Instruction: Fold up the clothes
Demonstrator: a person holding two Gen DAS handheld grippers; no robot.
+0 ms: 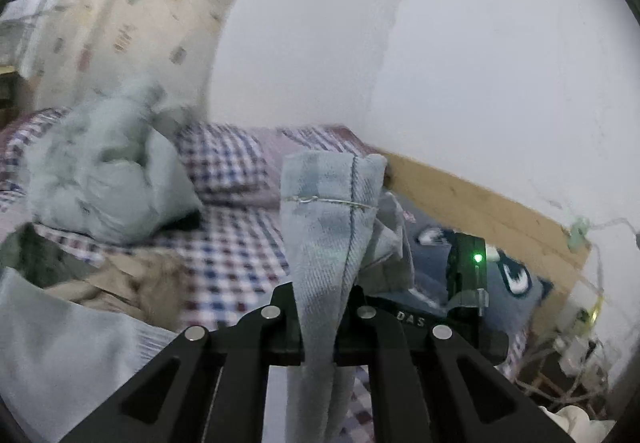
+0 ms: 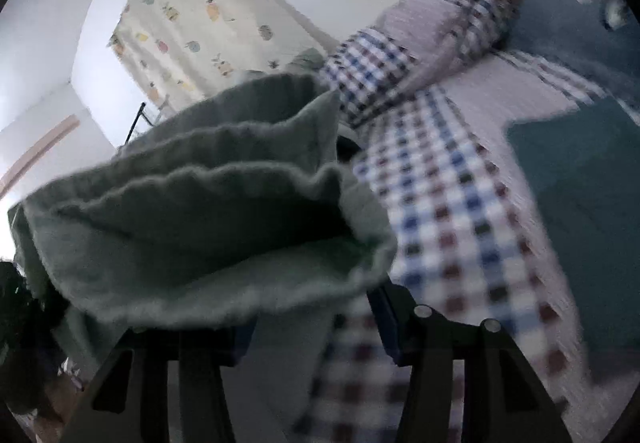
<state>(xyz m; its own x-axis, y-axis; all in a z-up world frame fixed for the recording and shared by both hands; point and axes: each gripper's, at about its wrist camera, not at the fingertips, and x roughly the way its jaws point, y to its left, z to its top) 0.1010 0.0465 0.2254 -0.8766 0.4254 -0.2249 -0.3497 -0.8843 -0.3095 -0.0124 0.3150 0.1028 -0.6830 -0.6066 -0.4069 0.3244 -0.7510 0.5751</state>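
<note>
Nearest the lens in your left wrist view, your left gripper was clenched on a strip of pale blue denim: the cloth ran straight up the middle of the frame from between the closed jaws, its long axis in line with the fingers, its stitched hem standing above them at centre. In your right wrist view the right gripper stood with its jaws well apart, and a bunched grey-green garment lay over the left finger at lower left; blur kept you from seeing whether the pads pressed on it, so the grip there could not be told. Whether the two cloths were one piece was also unclear. Just beyond the left jaws, at centre right, a dark device with a green light showed beside the denim. Farther out lay the checked bedsheet, with a rumpled pale garment at middle left and a blue cushion at right. At the far edge ran the wooden bed rail. Judging from this, the denim hung from your left hand alone, so the free end lay below and nearer that hand.
</note>
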